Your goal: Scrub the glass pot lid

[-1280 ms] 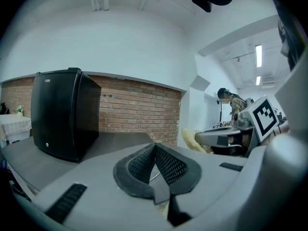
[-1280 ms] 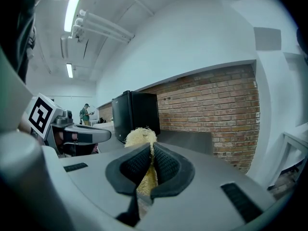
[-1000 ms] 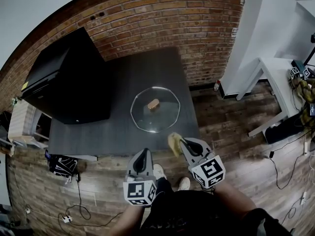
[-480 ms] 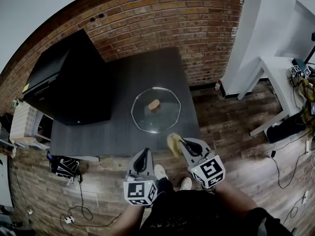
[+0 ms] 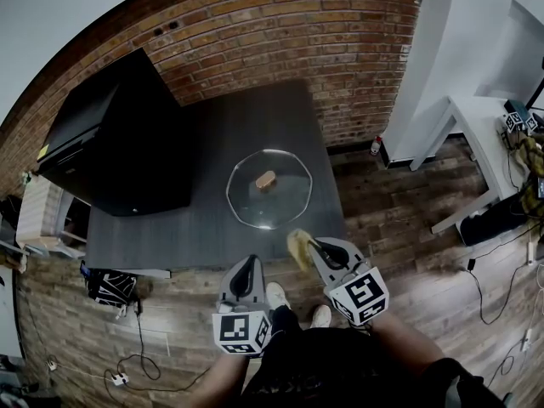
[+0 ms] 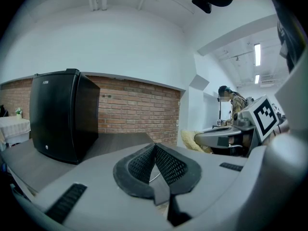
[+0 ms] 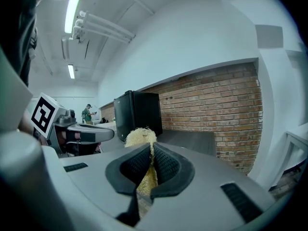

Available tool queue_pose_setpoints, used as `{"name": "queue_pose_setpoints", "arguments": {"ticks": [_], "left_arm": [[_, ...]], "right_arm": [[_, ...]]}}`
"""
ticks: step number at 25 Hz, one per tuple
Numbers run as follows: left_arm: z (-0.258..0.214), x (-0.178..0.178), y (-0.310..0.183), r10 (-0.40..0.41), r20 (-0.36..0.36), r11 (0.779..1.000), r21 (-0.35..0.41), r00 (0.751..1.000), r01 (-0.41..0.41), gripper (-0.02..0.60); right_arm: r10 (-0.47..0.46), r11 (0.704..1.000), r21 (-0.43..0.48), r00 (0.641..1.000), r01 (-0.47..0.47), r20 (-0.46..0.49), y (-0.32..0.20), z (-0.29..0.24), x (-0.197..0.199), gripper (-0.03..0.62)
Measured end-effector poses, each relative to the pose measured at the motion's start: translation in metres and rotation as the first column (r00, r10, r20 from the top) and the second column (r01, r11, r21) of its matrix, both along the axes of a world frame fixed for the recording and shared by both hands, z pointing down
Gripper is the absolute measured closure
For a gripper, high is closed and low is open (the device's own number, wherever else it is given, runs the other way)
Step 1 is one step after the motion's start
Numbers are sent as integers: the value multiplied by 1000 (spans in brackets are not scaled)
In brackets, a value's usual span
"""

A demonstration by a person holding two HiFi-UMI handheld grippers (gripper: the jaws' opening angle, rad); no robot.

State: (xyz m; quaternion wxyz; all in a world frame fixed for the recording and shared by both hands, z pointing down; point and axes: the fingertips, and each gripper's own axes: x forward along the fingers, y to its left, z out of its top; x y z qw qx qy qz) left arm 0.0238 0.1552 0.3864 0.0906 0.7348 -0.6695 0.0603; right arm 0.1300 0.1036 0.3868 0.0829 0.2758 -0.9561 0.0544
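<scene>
the glass pot lid (image 5: 269,189) lies flat on the dark table (image 5: 212,219), its brown knob (image 5: 265,179) up, beside a black fridge (image 5: 119,138). the right gripper (image 5: 308,253) pinches a yellow fibrous scrubber (image 5: 299,246) near the table's front edge. the left gripper (image 5: 244,274), jaws pressed together with nothing between, hangs just short of that edge.

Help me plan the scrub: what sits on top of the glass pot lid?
On the glass pot lid sits only its brown knob, near the middle. Through the glass the dark table shows; the spot beneath the knob is covered.
</scene>
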Motion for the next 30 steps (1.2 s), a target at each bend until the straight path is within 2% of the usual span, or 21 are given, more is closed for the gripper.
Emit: {"name": "queue_pose_setpoints", "arguments": {"ticks": [30], "left_arm": [[-2, 4, 5, -14, -2, 1000, 8, 1000, 14, 549]], "right_arm": [[-10, 1000, 12, 1000, 10, 3, 2, -6, 1, 569]]}}
